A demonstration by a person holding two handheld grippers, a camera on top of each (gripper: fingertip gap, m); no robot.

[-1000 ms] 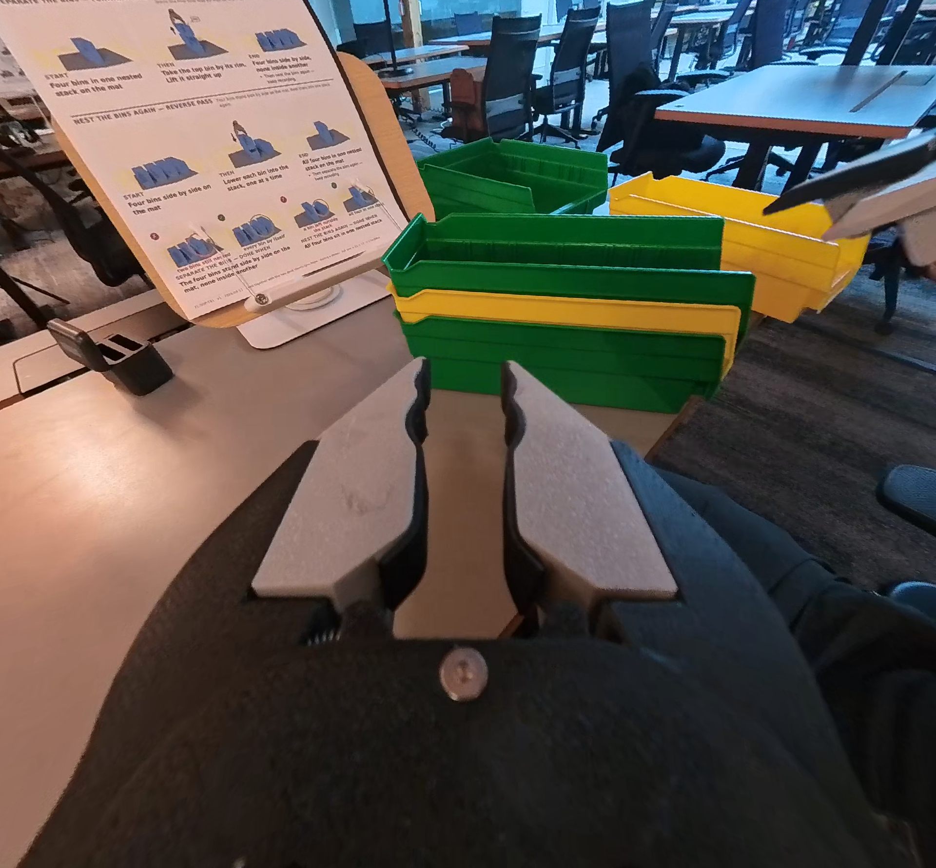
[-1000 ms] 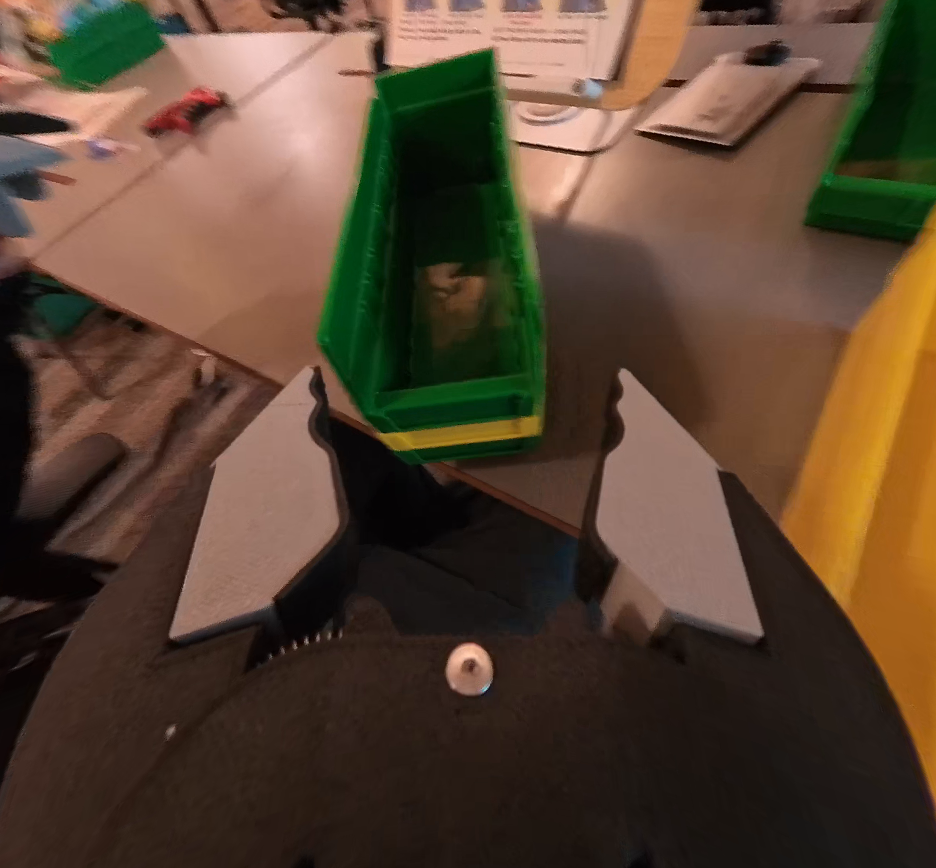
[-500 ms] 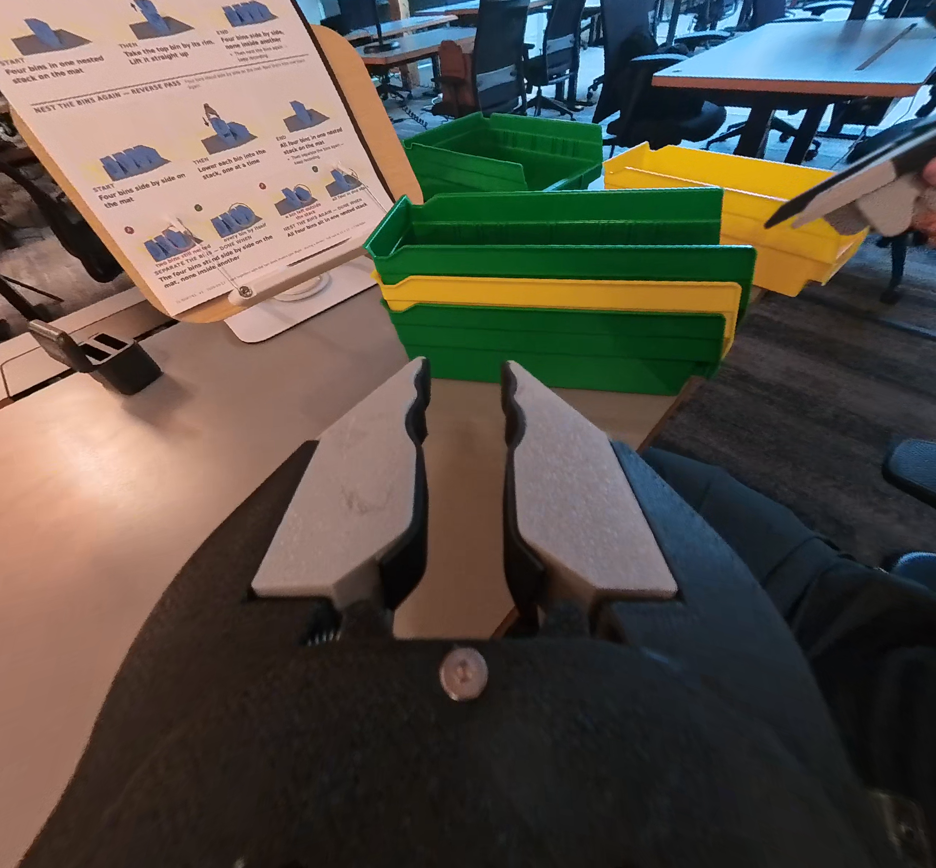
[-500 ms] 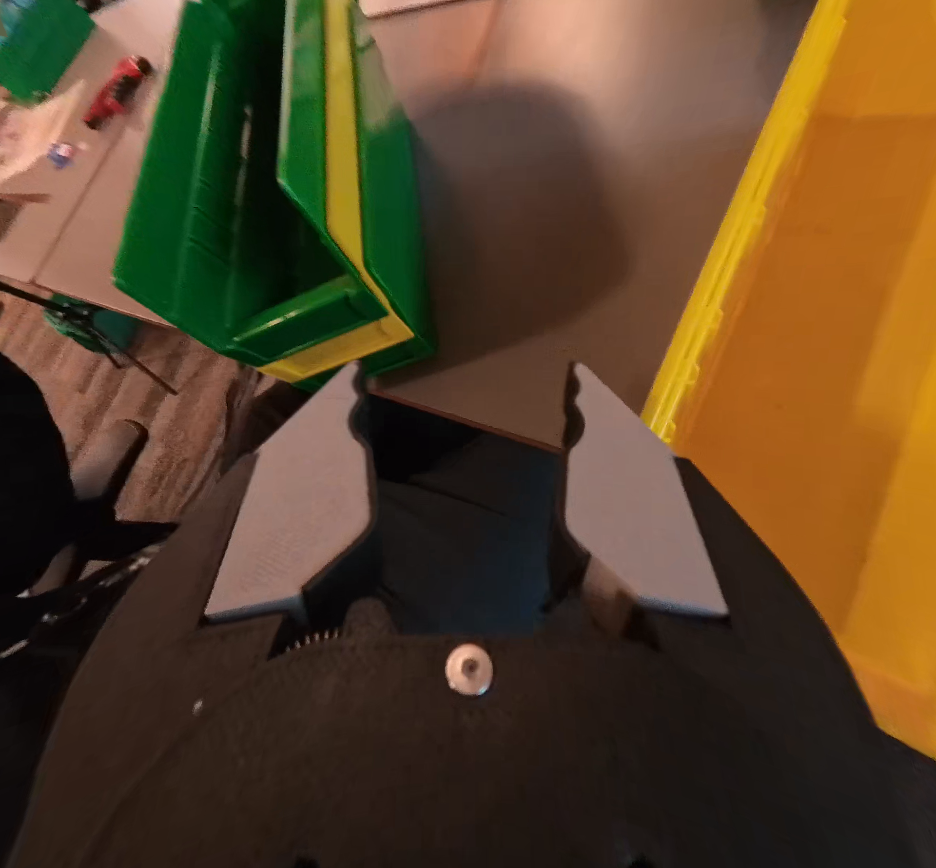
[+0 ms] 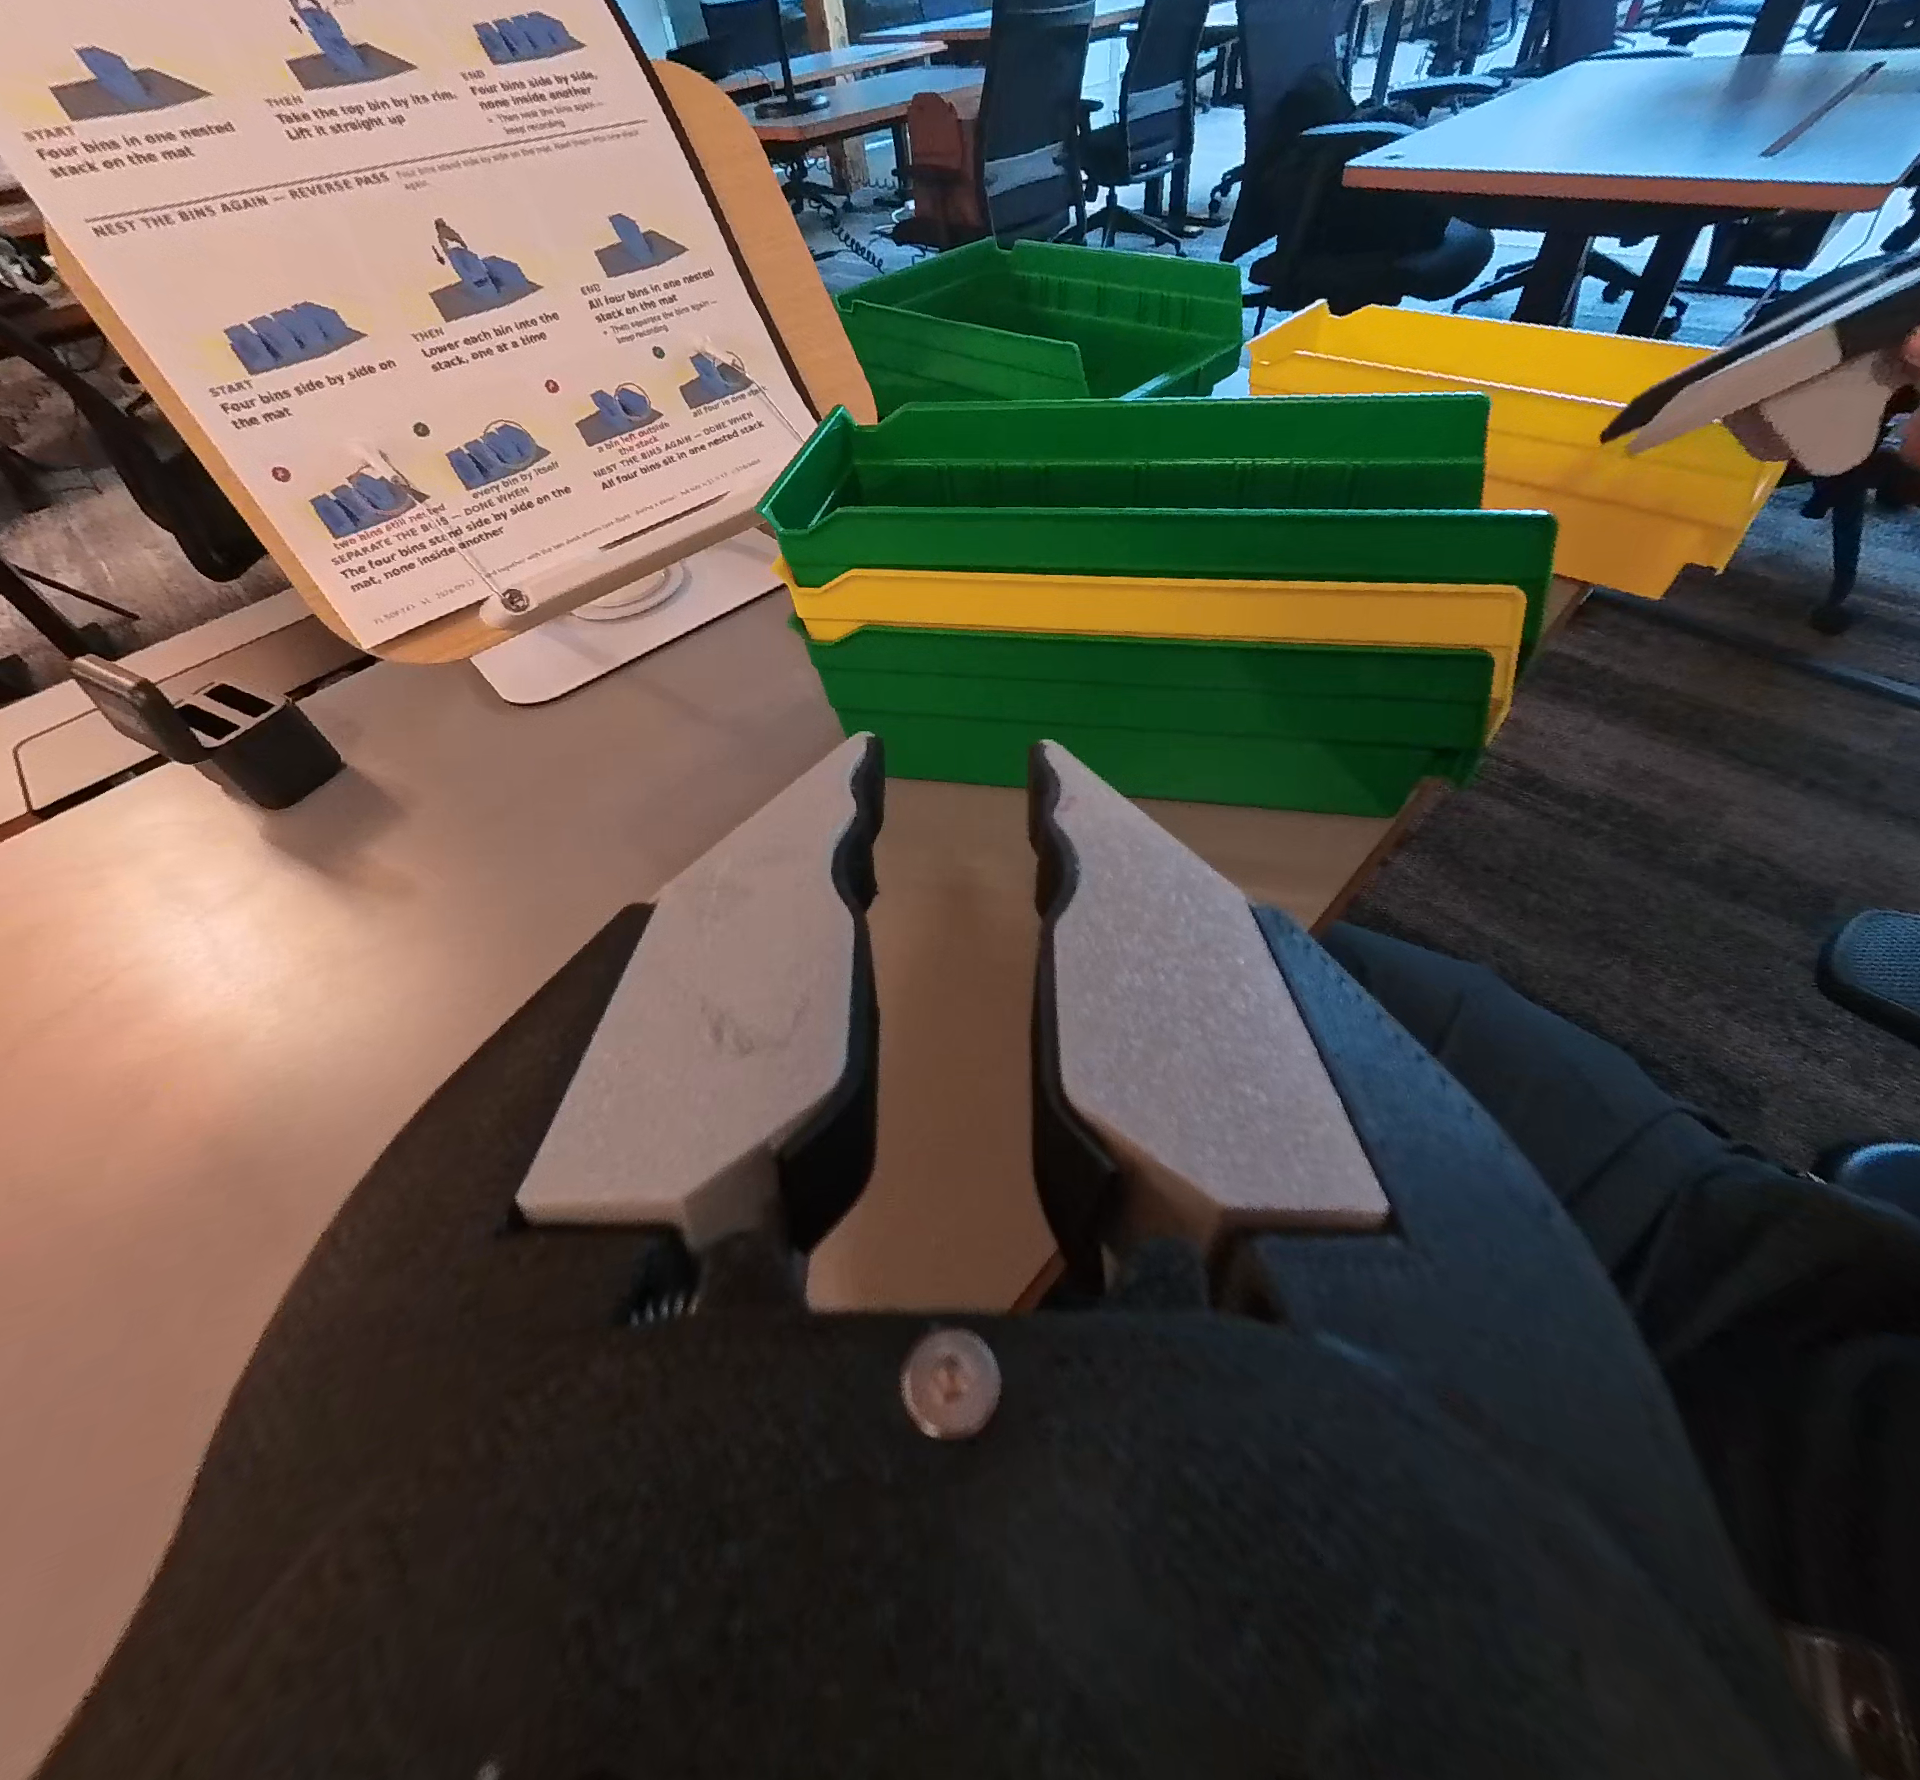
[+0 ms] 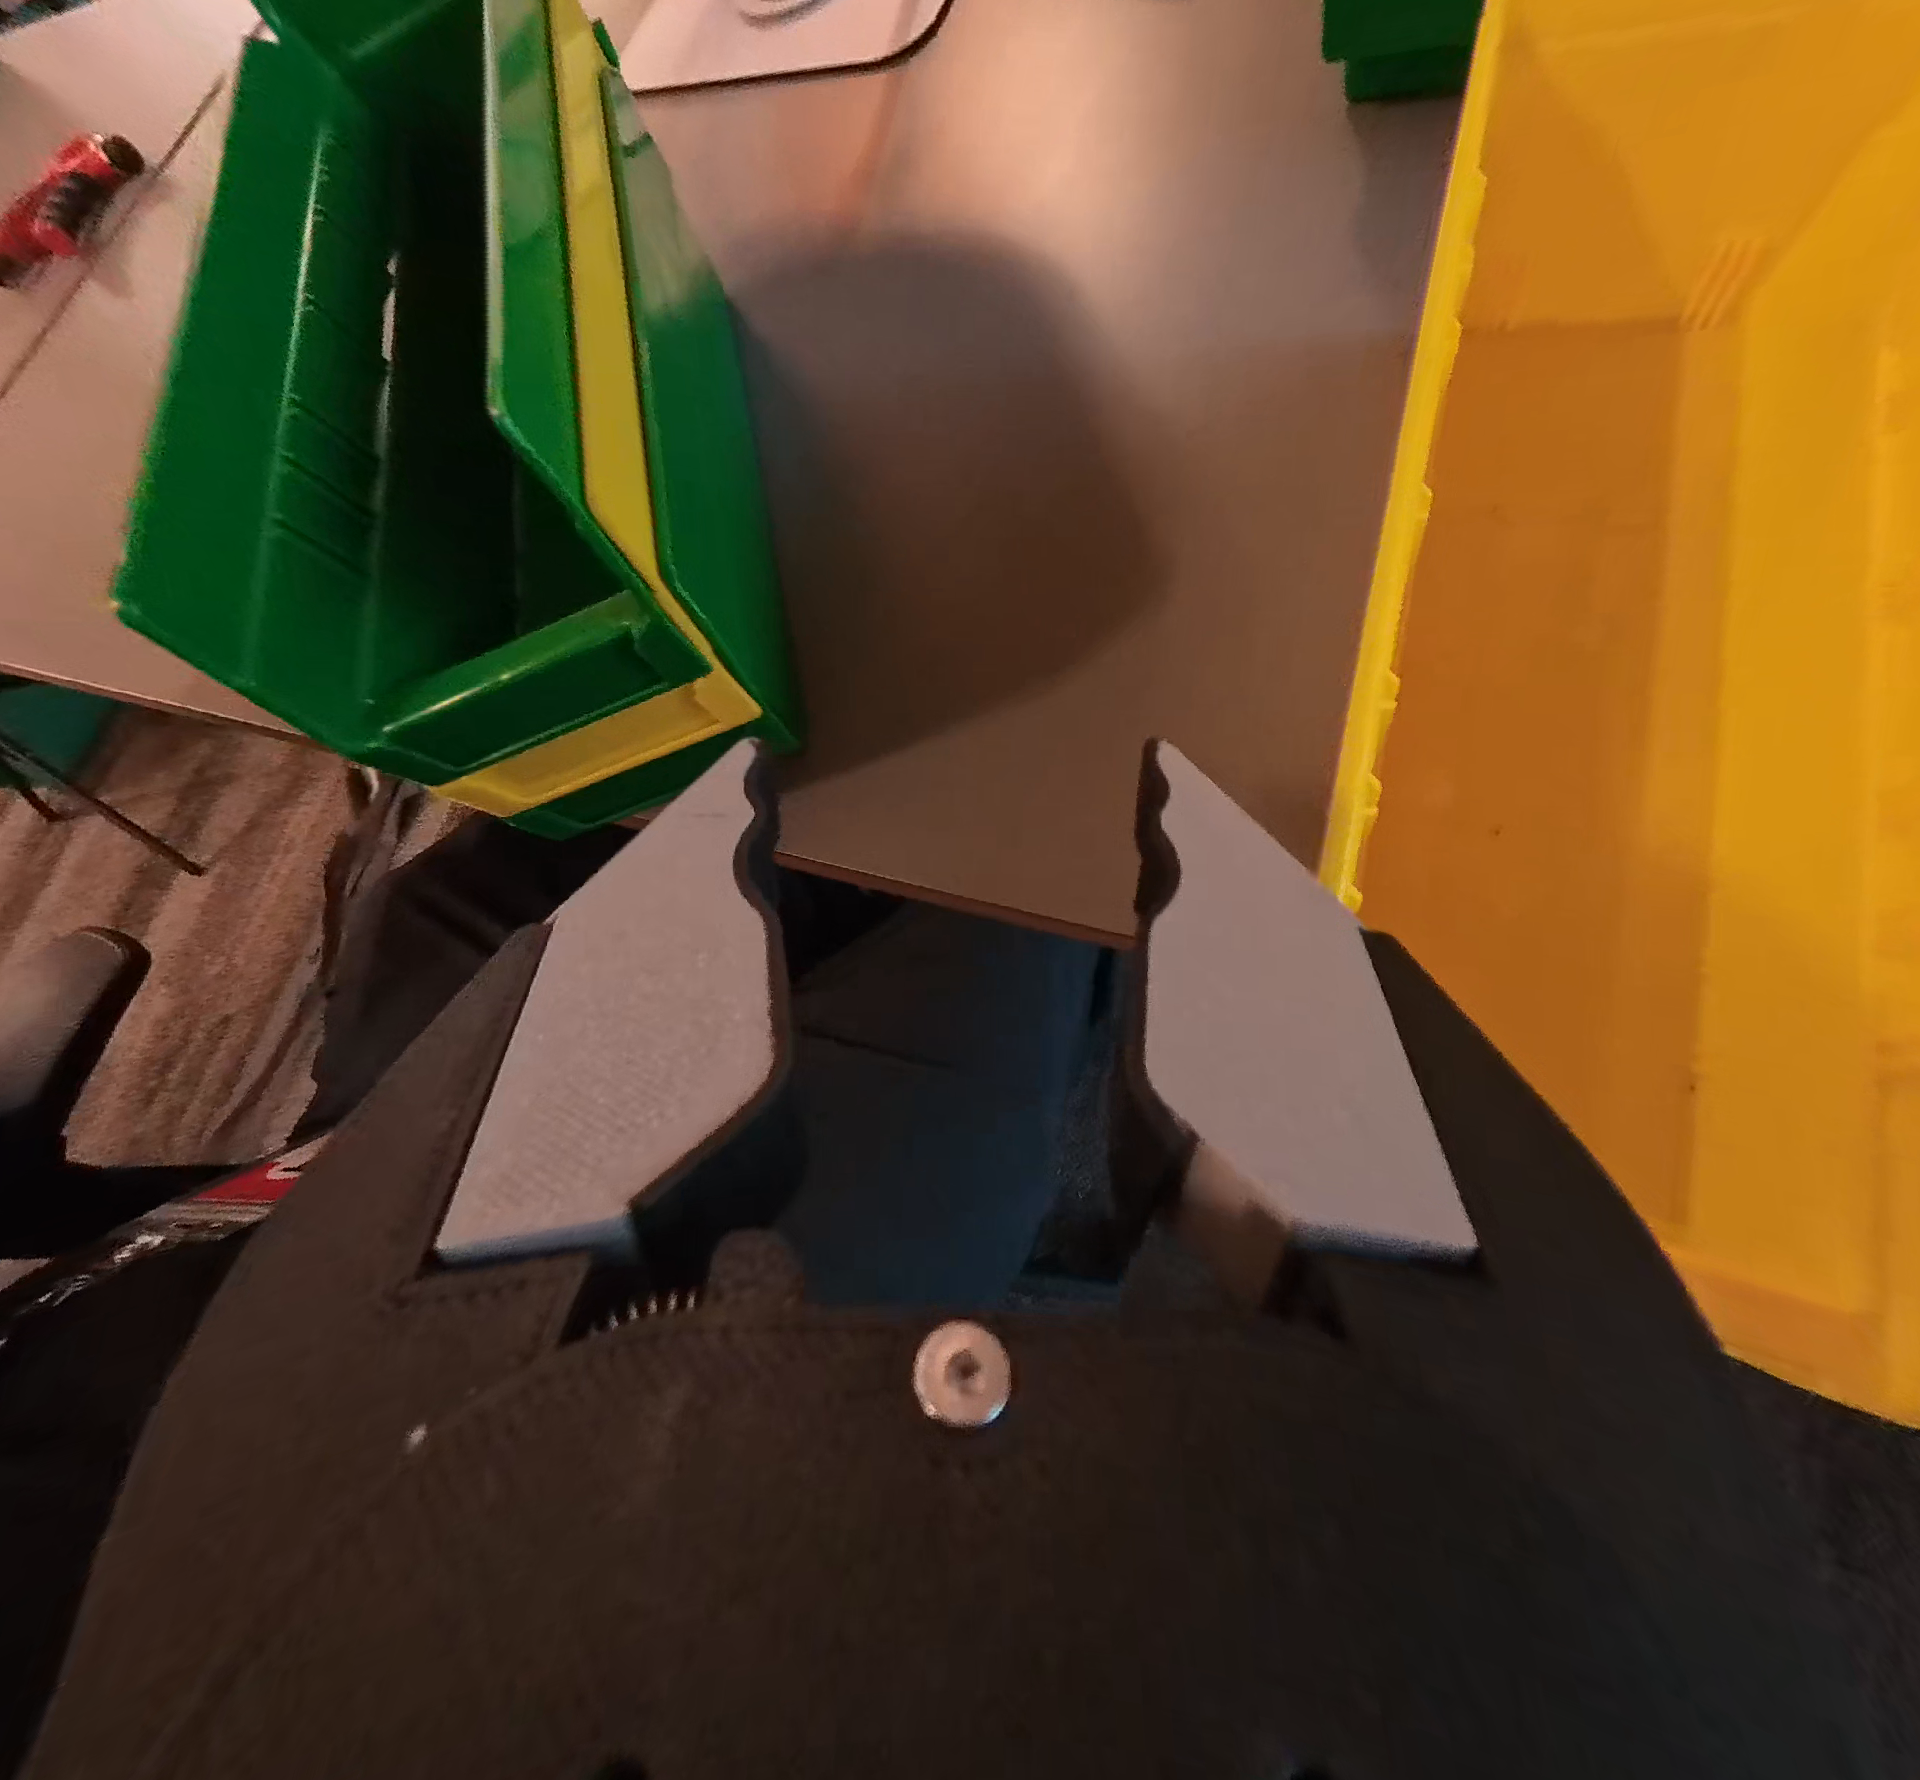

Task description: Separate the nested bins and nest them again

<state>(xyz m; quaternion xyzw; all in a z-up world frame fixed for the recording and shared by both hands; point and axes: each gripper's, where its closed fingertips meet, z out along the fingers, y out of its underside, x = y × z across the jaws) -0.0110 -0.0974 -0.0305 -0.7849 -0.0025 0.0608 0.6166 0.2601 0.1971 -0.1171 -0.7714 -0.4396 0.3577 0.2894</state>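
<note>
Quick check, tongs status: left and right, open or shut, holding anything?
Left tongs: narrow gap between the fingers, nothing between them, short of the nested bins.
Right tongs: open wide, empty, over the table edge beside the yellow bin.

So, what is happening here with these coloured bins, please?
A person holds a pair of tongs in each hand over a grey table. A nested stack of three bins, green, yellow, green, sits at the table edge. A loose yellow bin and a loose green bin stand apart. The right tongs are open, between the stack and the yellow bin, gripping nothing. The left tongs point at the stack, nearly closed, empty.
</note>
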